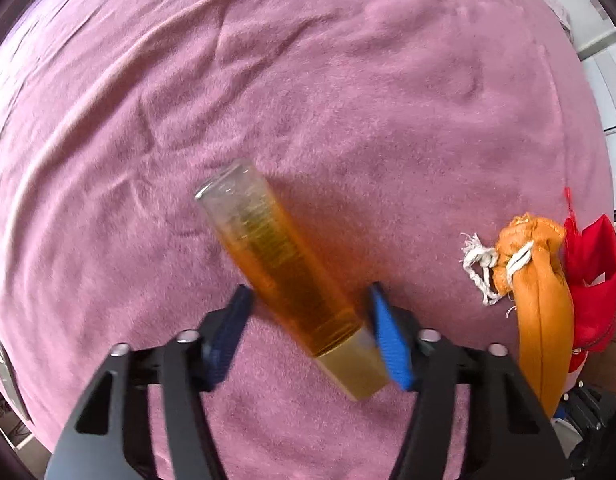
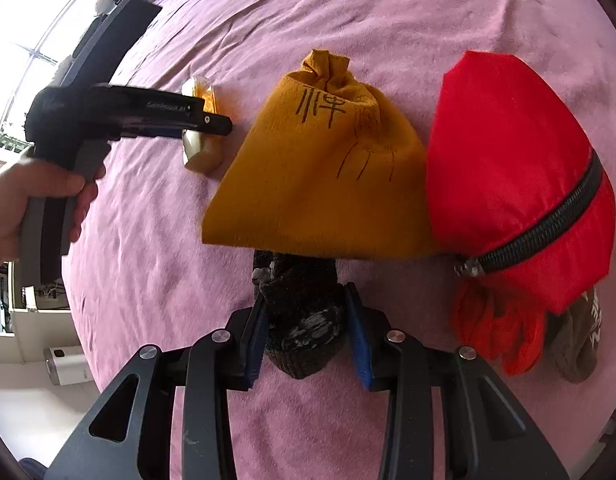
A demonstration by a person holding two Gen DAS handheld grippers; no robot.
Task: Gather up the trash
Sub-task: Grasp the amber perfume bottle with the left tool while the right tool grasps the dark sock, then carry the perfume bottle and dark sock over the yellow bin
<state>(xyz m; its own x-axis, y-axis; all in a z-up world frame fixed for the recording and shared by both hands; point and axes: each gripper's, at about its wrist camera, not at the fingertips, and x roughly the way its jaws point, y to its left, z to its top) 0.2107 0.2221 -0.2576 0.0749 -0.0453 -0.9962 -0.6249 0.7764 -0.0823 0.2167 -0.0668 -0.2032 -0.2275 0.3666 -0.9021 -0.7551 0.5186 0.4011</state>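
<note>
An amber bottle (image 1: 283, 264) with a gold cap lies between the jaws of my left gripper (image 1: 308, 320). The jaws stand wide open around it, the right pad touching the cap end. The bottle also shows in the right wrist view (image 2: 199, 128), partly hidden by the left gripper (image 2: 211, 122). My right gripper (image 2: 305, 332) is shut on a black knitted item (image 2: 303, 320), whose far end lies under an orange drawstring pouch (image 2: 324, 168).
A pink blanket (image 1: 308, 80) covers the whole surface. A red zippered pouch (image 2: 516, 176) lies right of the orange pouch, over an orange-red glove (image 2: 500, 332) and a grey knitted item (image 2: 580, 340). The blanket's edge and room furniture show at left.
</note>
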